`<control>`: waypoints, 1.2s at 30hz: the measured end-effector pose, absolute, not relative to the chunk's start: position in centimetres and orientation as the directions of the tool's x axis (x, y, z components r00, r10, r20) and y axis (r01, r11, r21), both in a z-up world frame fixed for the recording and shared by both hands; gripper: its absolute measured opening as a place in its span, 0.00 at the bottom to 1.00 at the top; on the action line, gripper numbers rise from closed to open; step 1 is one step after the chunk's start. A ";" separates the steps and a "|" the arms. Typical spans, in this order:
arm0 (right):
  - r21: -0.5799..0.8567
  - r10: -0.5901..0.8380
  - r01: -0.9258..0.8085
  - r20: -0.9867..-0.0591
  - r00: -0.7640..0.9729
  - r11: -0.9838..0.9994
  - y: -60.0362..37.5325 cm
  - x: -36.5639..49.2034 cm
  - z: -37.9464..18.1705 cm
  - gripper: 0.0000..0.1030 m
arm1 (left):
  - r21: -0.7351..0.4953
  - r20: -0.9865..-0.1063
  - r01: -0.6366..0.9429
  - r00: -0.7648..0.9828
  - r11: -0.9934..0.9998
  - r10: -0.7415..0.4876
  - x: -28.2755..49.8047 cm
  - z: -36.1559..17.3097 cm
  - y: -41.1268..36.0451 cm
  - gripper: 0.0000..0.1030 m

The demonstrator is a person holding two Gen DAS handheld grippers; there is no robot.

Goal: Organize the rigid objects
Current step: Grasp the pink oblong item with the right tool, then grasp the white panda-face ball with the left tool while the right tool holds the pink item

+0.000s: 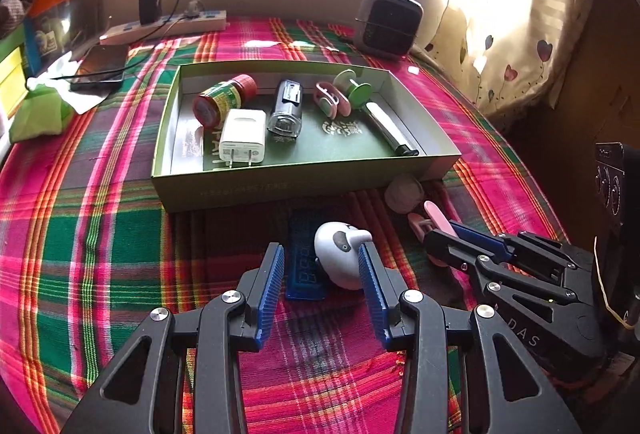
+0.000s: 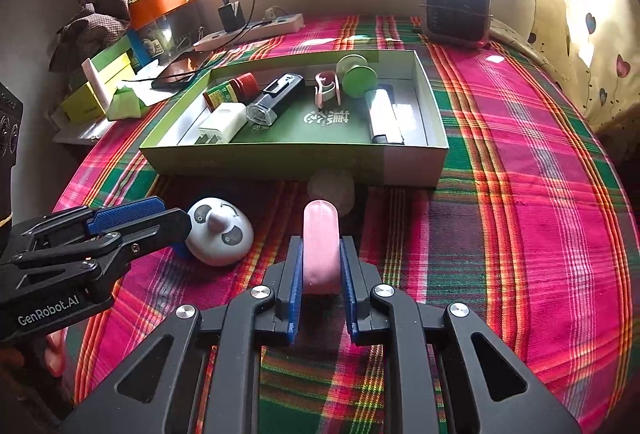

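Shallow green cardboard box (image 2: 412, 159) already holds six bits; right gripper (image 2: 321, 274) clamps the rounded pink plastic clip (image 2: 320, 246), left gripper (image 1: 322, 282) gapes (empty) around the white panda-faced gadget (image 1: 340, 254).

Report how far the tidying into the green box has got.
Done: the shallow green cardboard box already holds a red-capped jar, a white plug charger, a dark torch-like cylinder, green discs and more.
In hand: the right claw is shut on a pink rounded plastic piece.
Left: a white panda-faced dome, framed by the open left claw, and a blue flat rectangle.
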State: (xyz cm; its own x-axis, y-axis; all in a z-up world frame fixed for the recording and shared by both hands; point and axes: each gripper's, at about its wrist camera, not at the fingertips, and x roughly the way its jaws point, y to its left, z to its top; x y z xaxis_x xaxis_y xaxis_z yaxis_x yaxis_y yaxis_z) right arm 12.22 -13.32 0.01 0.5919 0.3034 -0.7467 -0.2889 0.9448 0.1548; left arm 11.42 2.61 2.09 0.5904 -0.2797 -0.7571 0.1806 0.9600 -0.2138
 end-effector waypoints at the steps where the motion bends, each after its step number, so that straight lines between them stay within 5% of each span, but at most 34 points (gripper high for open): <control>1: 0.158 0.304 -0.286 -0.746 0.592 0.945 -13.5 12.2 0.0 0.18 | -0.210 -0.757 0.185 0.590 0.960 -0.279 11.4 2.1 2.4 0.37; 36: 0.202 0.294 -0.216 -0.733 0.614 0.955 -17.8 11.7 -0.1 0.18 | -0.117 -0.772 0.292 0.575 0.949 -0.272 12.2 2.2 -3.1 0.37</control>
State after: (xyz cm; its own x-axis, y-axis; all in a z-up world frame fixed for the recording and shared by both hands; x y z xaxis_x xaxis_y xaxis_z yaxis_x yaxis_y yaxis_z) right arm 11.74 -17.78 -0.12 0.6138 0.2939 -0.7327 -0.2164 0.9552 0.2018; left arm 12.24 -3.07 2.16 0.5750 -0.2719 -0.7717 0.2917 0.9493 -0.1171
